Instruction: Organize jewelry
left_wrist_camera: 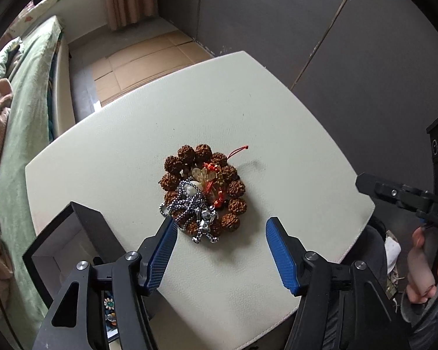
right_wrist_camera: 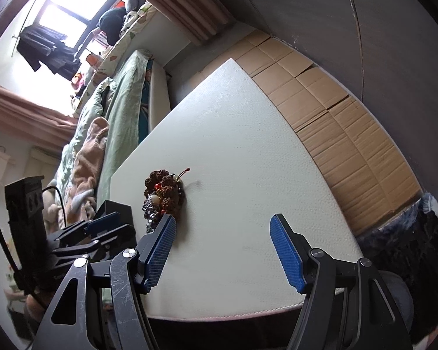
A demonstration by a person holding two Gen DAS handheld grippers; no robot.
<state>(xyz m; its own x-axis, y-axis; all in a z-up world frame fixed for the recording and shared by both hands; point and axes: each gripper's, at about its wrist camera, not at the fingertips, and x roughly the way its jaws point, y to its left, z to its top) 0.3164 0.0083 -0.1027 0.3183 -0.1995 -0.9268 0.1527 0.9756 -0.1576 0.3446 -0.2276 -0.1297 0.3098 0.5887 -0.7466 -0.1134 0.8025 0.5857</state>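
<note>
A white padded table (left_wrist_camera: 219, 110) stands near a dark grey wall (left_wrist_camera: 306, 14). Flattened cardboard (right_wrist_camera: 335, 116) covers the floor. A bed (right_wrist_camera: 122, 102) with green bedding runs alongside, beige curtains (right_wrist_camera: 184, 3) frame a bright window (right_wrist_camera: 61, 8).

Black box (left_wrist_camera: 73, 233): lower part hidden behind left claw (left_wrist_camera: 222, 233) arms; contents too small to identify. Seed bracelet (left_wrist_camera: 201, 186) partly buried under silver chain (left_wrist_camera: 189, 207). Right hand (left_wrist_camera: 426, 265) cut off at frame edge.
</note>
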